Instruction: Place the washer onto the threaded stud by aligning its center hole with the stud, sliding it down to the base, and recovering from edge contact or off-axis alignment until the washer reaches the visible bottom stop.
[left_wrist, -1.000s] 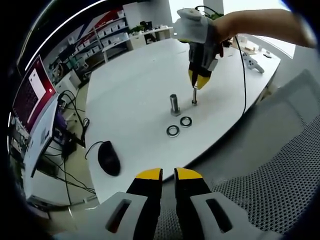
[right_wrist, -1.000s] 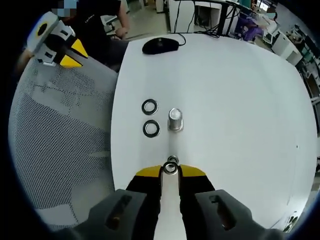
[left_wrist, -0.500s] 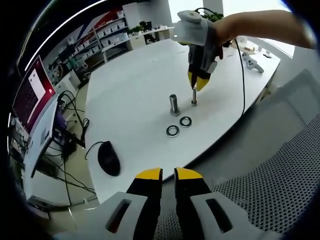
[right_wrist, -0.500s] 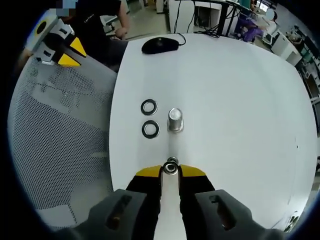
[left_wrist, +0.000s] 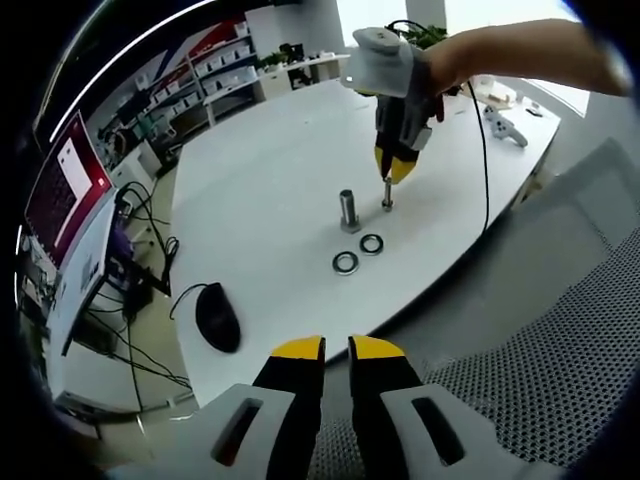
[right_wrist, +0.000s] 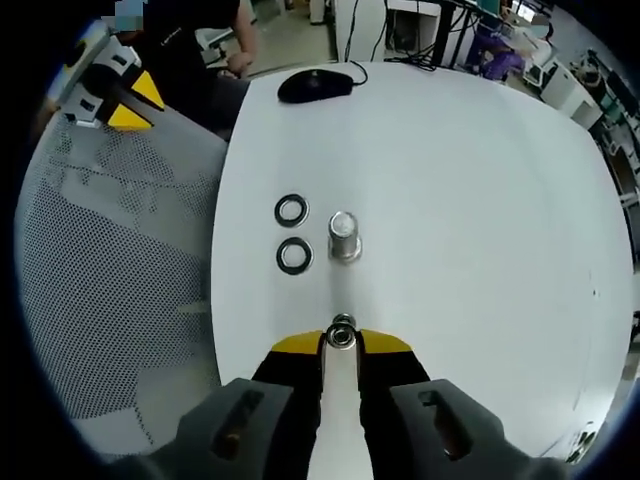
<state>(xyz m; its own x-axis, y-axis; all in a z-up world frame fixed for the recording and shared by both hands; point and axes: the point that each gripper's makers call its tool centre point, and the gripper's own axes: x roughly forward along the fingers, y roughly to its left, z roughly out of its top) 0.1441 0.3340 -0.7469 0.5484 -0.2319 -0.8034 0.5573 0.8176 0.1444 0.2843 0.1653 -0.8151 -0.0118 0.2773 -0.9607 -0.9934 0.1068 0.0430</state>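
On the white worktop (right_wrist: 450, 200), near its edge, the right claw (right_wrist: 341, 342) has its yellow-tipped jaws pinched nearly together around a small metal piece, the threaded stud (right_wrist: 342, 332) by the look of it, with a ring-shaped end showing between the tips. In the left gripper view that same right claw (left_wrist: 391, 176) hangs point-down with the slim stud (left_wrist: 387, 200) under its tips, standing upright on the worktop (left_wrist: 260, 170). Whether a washer already sits on it is too small to tell.

Two loose washers lie flat just to one side: one washer (right_wrist: 294, 256) nearer the claw, a second washer (right_wrist: 290, 210) beyond it, close together but apart. Beside them stands a stubby metal cylinder (right_wrist: 344, 238), upright, touching neither.

The left claw (left_wrist: 336, 352) is held well back over a mesh chair (left_wrist: 560, 360), jaws almost closed with a thin gap and nothing between them. A computer mouse (right_wrist: 315, 86) rests at the far end of the worktop.

My read: the stud is being steadied or set. To do this well, keep it dead vertical, then take a washer by its rim, hold it level, centre the hole over the tip and lower it straight. If an edge catches, lift a touch, re-level and re-centre rather than pushing. Watch the neighbouring cylinder; it is close enough to knock.
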